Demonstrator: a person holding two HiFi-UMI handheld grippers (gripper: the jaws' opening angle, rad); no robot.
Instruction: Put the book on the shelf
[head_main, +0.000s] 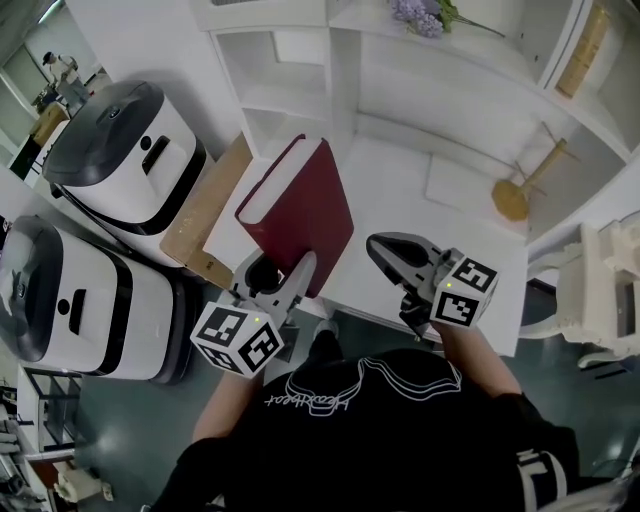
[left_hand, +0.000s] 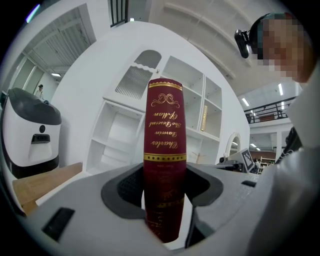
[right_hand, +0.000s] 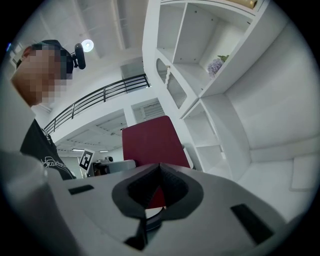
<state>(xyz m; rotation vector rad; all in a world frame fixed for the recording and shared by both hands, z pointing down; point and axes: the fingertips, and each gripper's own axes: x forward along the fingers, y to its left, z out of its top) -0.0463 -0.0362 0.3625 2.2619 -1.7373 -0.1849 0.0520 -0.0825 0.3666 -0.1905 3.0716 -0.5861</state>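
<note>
Our left gripper (head_main: 292, 278) clamps the book (head_main: 300, 205) at the lower end of its spine, raised in front of the shelf (head_main: 400, 130). Our right gripper (head_main: 388, 250) is closed and empty. We judge the book stiff, rather heavy and smooth; a second hold on its cover would steady it.

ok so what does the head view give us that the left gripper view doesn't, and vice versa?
Head view only: the right gripper, shut and empty, beside the red book, and purple flowers high on the white shelf unit.
Left gripper view only: gold lettering down the book's spine, and the fingers of the left gripper clamped on either side of that spine.
Both: the red book held in the left gripper, with the white shelf unit behind it.
</note>
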